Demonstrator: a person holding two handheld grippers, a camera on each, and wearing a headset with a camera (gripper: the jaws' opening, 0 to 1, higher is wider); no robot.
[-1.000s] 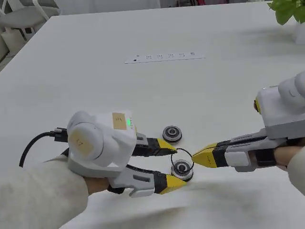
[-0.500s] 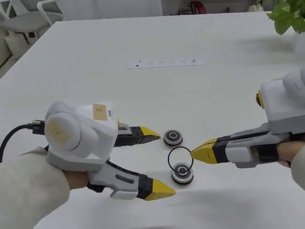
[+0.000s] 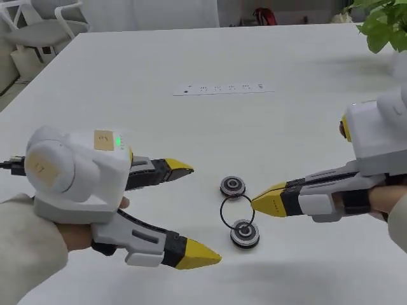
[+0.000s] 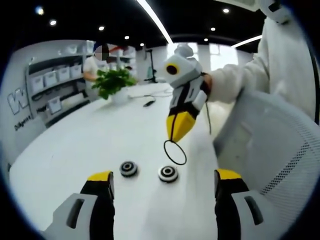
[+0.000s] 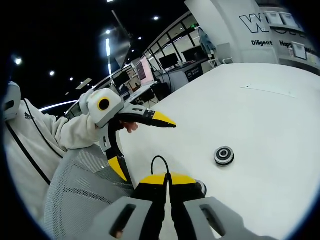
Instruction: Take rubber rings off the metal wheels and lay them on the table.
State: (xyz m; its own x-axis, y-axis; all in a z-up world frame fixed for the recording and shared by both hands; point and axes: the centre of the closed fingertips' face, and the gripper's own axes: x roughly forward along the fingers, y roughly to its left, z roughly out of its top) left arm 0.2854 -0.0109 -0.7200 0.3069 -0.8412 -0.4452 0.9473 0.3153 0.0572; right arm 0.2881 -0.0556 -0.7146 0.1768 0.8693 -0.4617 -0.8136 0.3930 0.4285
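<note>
Two small metal wheels lie on the white table (image 3: pixel 286 127), one farther (image 3: pixel 233 186) and one nearer (image 3: pixel 245 233). A thin black rubber ring (image 3: pixel 223 219) hangs between them, off both wheels, pinched at its right side by my right gripper (image 3: pixel 256 203), which is shut on it. The left gripper view shows the ring (image 4: pixel 165 151) dangling from those yellow tips above the wheels (image 4: pixel 128 168) (image 4: pixel 168 173). My left gripper (image 3: pixel 194 213) stands open to the left of the wheels, touching nothing. In the right gripper view the ring (image 5: pixel 154 161) loops up from the shut jaws beside one wheel (image 5: pixel 224 155).
A white power strip (image 3: pixel 222 88) lies flat at mid-table. A green plant (image 3: pixel 381 19) stands at the far right corner and chairs (image 3: pixel 38 25) beyond the far left edge. A black cable (image 3: pixel 9 166) trails from the left gripper. A person stands far off in the left gripper view.
My left gripper has drawn back to the left, away from the near wheel it straddled. The right gripper still pinches the ring, which now hangs free of that wheel.
</note>
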